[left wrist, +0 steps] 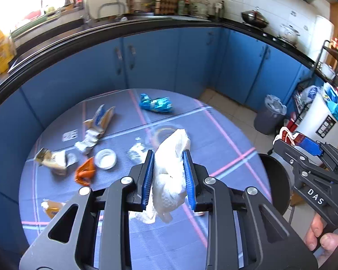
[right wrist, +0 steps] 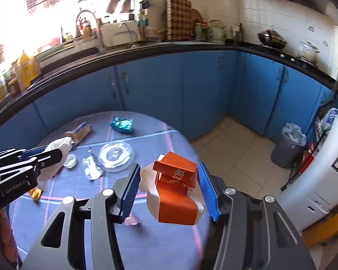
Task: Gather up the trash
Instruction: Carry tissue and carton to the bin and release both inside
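My left gripper (left wrist: 169, 155) is shut on a crumpled white tissue (left wrist: 171, 168) and holds it above the round blue table (left wrist: 225, 157). My right gripper (right wrist: 169, 168) is shut on a red and white paper carton (right wrist: 175, 191), held above the table's right edge. In the left wrist view the right gripper (left wrist: 304, 144) shows at the right. In the right wrist view the left gripper (right wrist: 54, 151) shows at the left with the tissue (right wrist: 58, 146). A grey trash bin (right wrist: 288, 146) with a liner stands on the floor at the right, also in the left wrist view (left wrist: 269, 117).
On the table lie a blue wrapper (left wrist: 155, 103), a torn brown carton (left wrist: 99, 121), an orange wrapper (left wrist: 85, 171), a small white cup (left wrist: 105, 158), a clear plastic lid (right wrist: 116, 155) and more scraps. Blue cabinets (left wrist: 169, 56) curve behind. A white appliance (right wrist: 322, 175) stands right.
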Demonstrator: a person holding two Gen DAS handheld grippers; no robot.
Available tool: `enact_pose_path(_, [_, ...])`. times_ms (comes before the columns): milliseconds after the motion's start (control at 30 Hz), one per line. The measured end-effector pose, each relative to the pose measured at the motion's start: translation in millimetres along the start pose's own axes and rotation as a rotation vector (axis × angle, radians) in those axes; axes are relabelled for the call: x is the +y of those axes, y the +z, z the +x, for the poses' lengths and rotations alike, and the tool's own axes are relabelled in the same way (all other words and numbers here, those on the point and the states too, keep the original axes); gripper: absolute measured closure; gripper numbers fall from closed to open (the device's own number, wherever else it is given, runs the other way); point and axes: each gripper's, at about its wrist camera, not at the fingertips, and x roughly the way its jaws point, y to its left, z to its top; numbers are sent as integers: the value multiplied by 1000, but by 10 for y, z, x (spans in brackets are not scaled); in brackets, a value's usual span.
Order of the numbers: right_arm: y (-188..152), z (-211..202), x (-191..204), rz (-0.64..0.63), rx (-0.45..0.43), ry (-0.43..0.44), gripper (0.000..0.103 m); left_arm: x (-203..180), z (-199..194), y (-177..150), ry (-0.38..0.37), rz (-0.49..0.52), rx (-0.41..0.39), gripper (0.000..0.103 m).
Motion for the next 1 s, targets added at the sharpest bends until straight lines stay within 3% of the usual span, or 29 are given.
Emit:
enact_pose_path(300, [-40, -103, -419, 34, -15, -78, 51, -552, 50, 199, -40, 86, -25, 76])
enact_pose_path(467, [-47, -143, -609, 57, -26, -78, 50, -834, 101, 307, -50, 127, -38, 76])
enact_pose_path(633, [-59, -205, -762, 48, -71, -128, 21, -1120, 199, 394, -67, 169, -35, 76])
enact_pose_path(1000, [-158, -187, -1129, 66, -62, -214, 20, -1595, 429, 399, -110, 238, 6, 76])
